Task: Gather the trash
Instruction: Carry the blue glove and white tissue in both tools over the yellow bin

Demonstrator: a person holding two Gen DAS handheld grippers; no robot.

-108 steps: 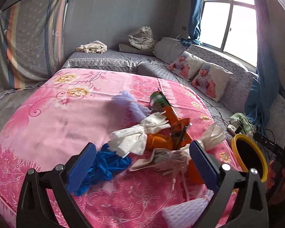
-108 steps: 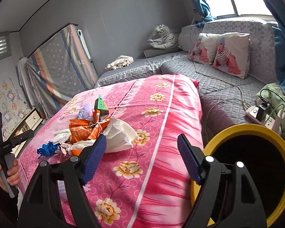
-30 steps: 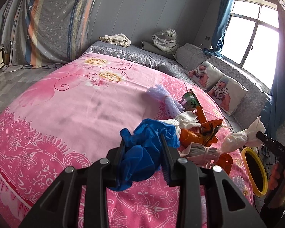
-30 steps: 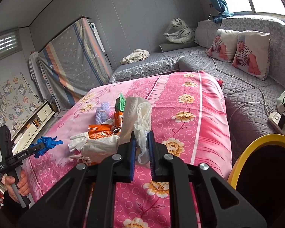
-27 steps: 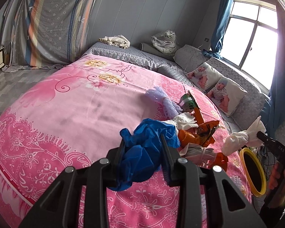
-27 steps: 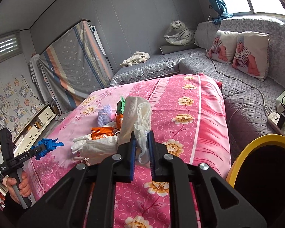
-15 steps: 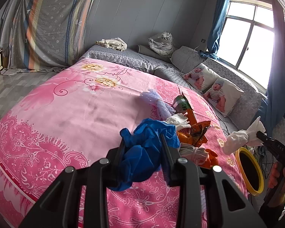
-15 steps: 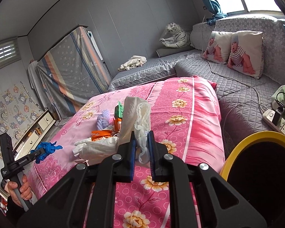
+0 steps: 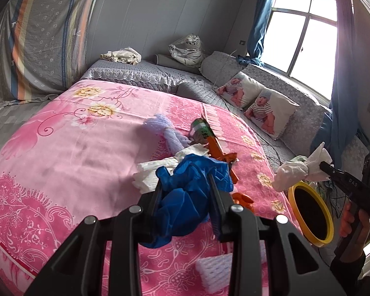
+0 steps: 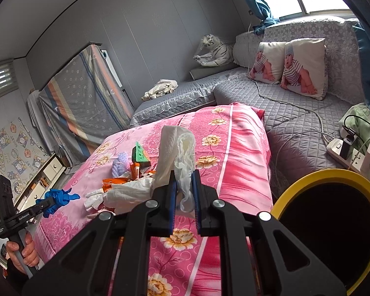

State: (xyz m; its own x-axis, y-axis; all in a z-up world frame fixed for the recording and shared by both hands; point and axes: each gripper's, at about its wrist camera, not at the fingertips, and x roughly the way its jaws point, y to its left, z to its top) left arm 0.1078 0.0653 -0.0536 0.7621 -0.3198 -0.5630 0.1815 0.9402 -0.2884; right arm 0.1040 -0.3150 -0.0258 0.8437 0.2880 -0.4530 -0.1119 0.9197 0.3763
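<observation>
Trash litters the bed [image 9: 61, 148]: a wrapper [image 9: 209, 143] lies beside a foam net [image 9: 167, 133], tissue [image 9: 157, 170] in front of them. A bin [image 9: 310, 212] stands off the bed's right edge; two cushions [image 9: 256, 103] rest on the bench behind it.

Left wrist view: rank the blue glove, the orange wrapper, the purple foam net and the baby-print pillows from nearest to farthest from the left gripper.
1. blue glove, clamped in the left gripper.
2. orange wrapper, just beyond, slightly right.
3. purple foam net, farther up the pink bedspread, mid-bed.
4. baby-print pillows, off the bed, upper right, on the grey couch.
</observation>
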